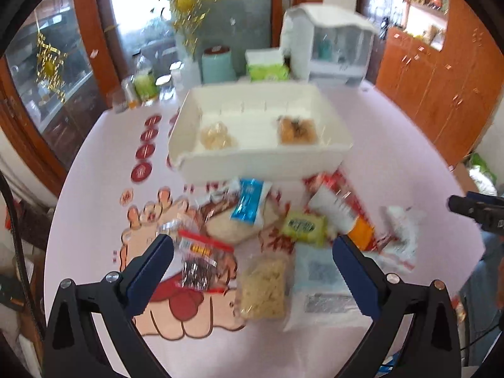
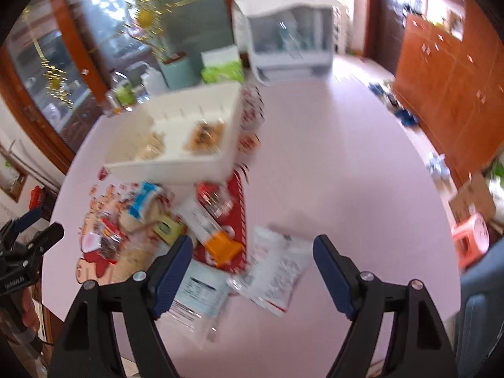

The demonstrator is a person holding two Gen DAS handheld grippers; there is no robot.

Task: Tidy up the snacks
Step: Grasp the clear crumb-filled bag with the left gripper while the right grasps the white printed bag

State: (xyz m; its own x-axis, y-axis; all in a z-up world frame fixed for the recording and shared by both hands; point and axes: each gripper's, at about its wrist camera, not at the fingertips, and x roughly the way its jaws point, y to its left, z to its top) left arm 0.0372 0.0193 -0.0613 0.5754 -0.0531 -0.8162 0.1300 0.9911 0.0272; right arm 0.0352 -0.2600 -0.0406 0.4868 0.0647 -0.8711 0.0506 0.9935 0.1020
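Left gripper (image 1: pixel 253 247): jaws spread wide, nothing pinched; it hangs over the near edge of the snack pile, and its fingers (image 1: pixel 157 252) are black with blue pads.
Right gripper (image 2: pixel 253 252): jaws also spread wide and empty; a white packet (image 2: pixel 277 271) lies on the table below the gap between them.
Snacks in front of left gripper: one clear bag (image 1: pixel 197 263) with a red strip and dark contents, one clear bag of pale yellow pieces (image 1: pixel 264 289), one flat whitish pack (image 1: pixel 318 275) with a printed label.
Middle of pile: one yellow-green packet (image 1: pixel 304 226), one blue and white packet (image 1: pixel 249 203) that lies on a pale bread-like pack (image 1: pixel 230 230), one long white pack with orange end (image 1: pixel 343 212), one red pack (image 2: pixel 234 220) under it.
Pile, place: loose on the pink table (image 1: pixel 393 145), between the grippers and the bin, many packs overlapping; the picture is blurred, so the exact total I cannot tell.
Bin (image 1: pixel 261 160): white, open, with slots for dividers; two snacks are inside, one pale round-piece pack (image 1: pixel 217 137) at the left and one brown pack (image 1: pixel 297 130) at the right, well apart.
Far edge of table: one white box with clear front (image 1: pixel 334 47), one teal canister (image 1: pixel 217 64), one green and white pack (image 1: pixel 266 64), some bottles (image 1: pixel 145 82).
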